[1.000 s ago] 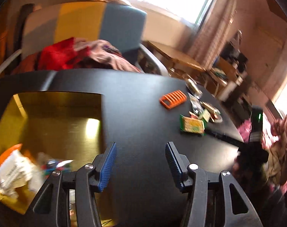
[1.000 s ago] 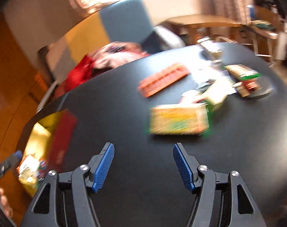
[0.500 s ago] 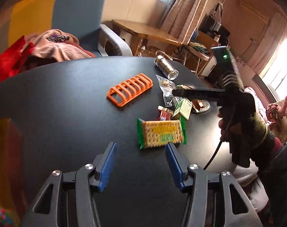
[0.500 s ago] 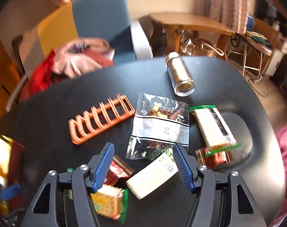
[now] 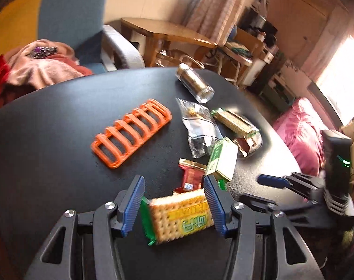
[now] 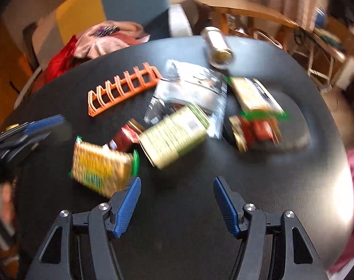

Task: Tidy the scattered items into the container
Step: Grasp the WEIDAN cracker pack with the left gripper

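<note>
Several loose items lie on the round black table [image 5: 48,163], and going down in size they are the orange rack [image 5: 132,131] at the left of the clutter, a clear zip bag [image 5: 200,128], a glass jar [image 5: 195,82] on its side at the far edge, a green-and-white carton [image 5: 222,158], a far cracker pack [image 5: 235,121], the near cracker pack [image 5: 179,214], and small red sachets [image 5: 191,177]. No container shows in either view. One relation decides the coming pickup: the near cracker pack lies directly between the fingers of the left gripper [image 5: 174,206], its long axis running across from one pad to the other, so closing would catch it by its short ends. Those jaws stand about half apart, empty, and whether the pads already touch the wrapper I cannot tell. Right gripper [image 6: 175,201] is likewise half open with bare table between its fingers; the carton [image 6: 174,135] lies just ahead, tilted diagonally. I judge the left hand nearer to a grasp.
</note>
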Tool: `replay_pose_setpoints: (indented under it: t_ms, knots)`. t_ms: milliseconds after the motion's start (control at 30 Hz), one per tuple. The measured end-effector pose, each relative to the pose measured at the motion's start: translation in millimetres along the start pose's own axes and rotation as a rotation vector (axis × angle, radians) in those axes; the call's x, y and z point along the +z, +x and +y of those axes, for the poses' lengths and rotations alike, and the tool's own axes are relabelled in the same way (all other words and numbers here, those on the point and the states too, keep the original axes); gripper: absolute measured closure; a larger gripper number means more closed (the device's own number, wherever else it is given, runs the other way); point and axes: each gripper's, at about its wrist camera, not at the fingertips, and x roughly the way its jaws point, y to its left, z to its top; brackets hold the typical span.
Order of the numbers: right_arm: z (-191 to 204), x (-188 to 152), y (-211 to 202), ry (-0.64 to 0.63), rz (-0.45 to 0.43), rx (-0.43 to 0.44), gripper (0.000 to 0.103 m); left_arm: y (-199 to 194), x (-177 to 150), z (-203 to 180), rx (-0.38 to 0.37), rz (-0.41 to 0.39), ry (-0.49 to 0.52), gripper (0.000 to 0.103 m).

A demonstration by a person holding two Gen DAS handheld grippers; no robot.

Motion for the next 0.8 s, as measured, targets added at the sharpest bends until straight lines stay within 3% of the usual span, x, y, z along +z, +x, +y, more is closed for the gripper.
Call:
replay_pose_setpoints:
  t_ms: [300,600,800]
  knots:
    - [-22,-28,-28,0.169,-0.107,0.034,0.037,23,-40,-13,-0.054,0.143,0.101,0.051]
    - [-11,-32,-23,0.237,-0.13,0.082,0.037,-17,-86,-8,-0.057,0.113,0.069,0.051]
    - [-5,-52,-39,0.288,-0.186,0.103,0.036,-42,-88,-13,-0.008,0.064,0.098,0.048]
